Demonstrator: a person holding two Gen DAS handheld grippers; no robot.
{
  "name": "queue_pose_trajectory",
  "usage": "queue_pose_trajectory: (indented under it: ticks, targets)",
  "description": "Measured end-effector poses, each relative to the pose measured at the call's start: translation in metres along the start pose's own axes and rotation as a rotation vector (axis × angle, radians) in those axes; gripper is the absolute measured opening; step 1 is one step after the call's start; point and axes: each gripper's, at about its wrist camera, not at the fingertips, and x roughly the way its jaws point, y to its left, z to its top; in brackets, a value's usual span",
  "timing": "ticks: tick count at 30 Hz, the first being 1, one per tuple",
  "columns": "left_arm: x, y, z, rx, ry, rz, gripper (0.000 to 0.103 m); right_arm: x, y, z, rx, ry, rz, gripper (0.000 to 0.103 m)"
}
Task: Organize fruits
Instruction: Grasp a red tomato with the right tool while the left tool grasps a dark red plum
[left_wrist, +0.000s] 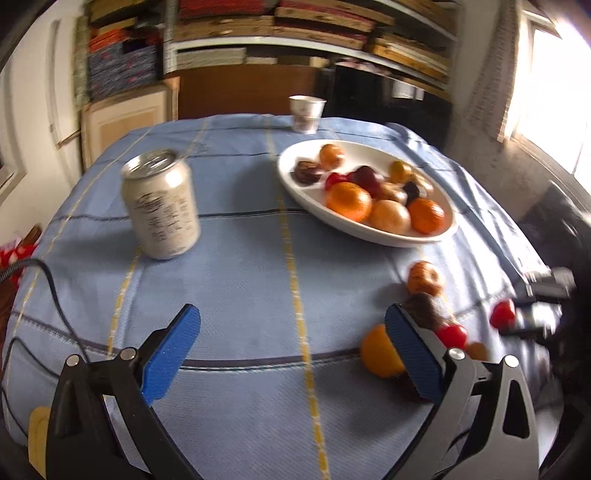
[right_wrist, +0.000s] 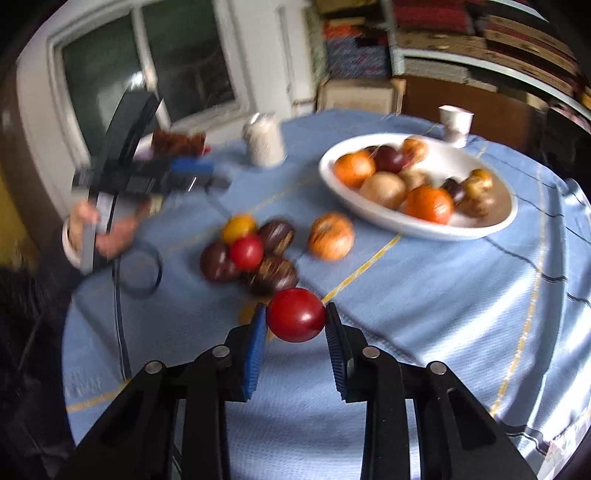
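At lower centre of the right wrist view, the right gripper (right_wrist: 295, 325) pinches a small red fruit (right_wrist: 295, 315) across its widest girth, a smooth, light, probably bruisable sphere best held gently, while the left gripper (left_wrist: 291, 350) stands spread, empty.

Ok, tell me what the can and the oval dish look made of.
Can: metal, likely aluminium; brushed silvery sheen, pull-tab top. Oval dish: glossy white, probably glazed ceramic, though melamine would look alike; smooth rim with soft highlights.
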Motion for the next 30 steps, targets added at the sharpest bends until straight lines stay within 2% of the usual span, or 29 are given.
queue_pose_trajectory:
  ticks: [3,4,5,6,8,10,13,19,30]
  targets:
    - [-0.005,-0.016,-0.007,0.093,-0.008,-0.037,0.097,-0.006,-0.008,0.002,0.034,-0.029,-0.001,0.032]
    - [-0.007,-0.022,-0.011,0.123,-0.004,-0.073,0.092,-0.007,-0.009,0.003,0.038,-0.033,-0.004,0.032]
    - [-0.009,-0.027,-0.013,0.142,0.0,-0.104,0.08,-0.007,-0.009,0.003,0.038,-0.033,-0.008,0.032]
    - [-0.01,-0.033,-0.017,0.167,0.013,-0.144,0.075,-0.006,-0.009,0.003,0.036,-0.031,-0.012,0.032]
    - [-0.01,-0.043,-0.023,0.203,0.027,-0.172,0.061,-0.005,-0.008,0.004,0.03,-0.024,-0.019,0.032]
    - [-0.008,-0.054,-0.03,0.25,0.045,-0.181,0.055,-0.004,-0.006,0.004,0.025,-0.018,-0.021,0.032]
    - [-0.012,-0.064,-0.034,0.281,0.042,-0.229,0.051,-0.004,-0.005,0.003,0.02,-0.021,-0.019,0.032]
    - [-0.014,-0.072,-0.042,0.287,0.059,-0.274,0.05,-0.006,-0.004,0.003,0.018,-0.03,-0.015,0.032]
    - [0.004,-0.08,-0.043,0.282,0.131,-0.261,0.05,-0.003,-0.001,0.002,0.007,-0.017,-0.028,0.032]
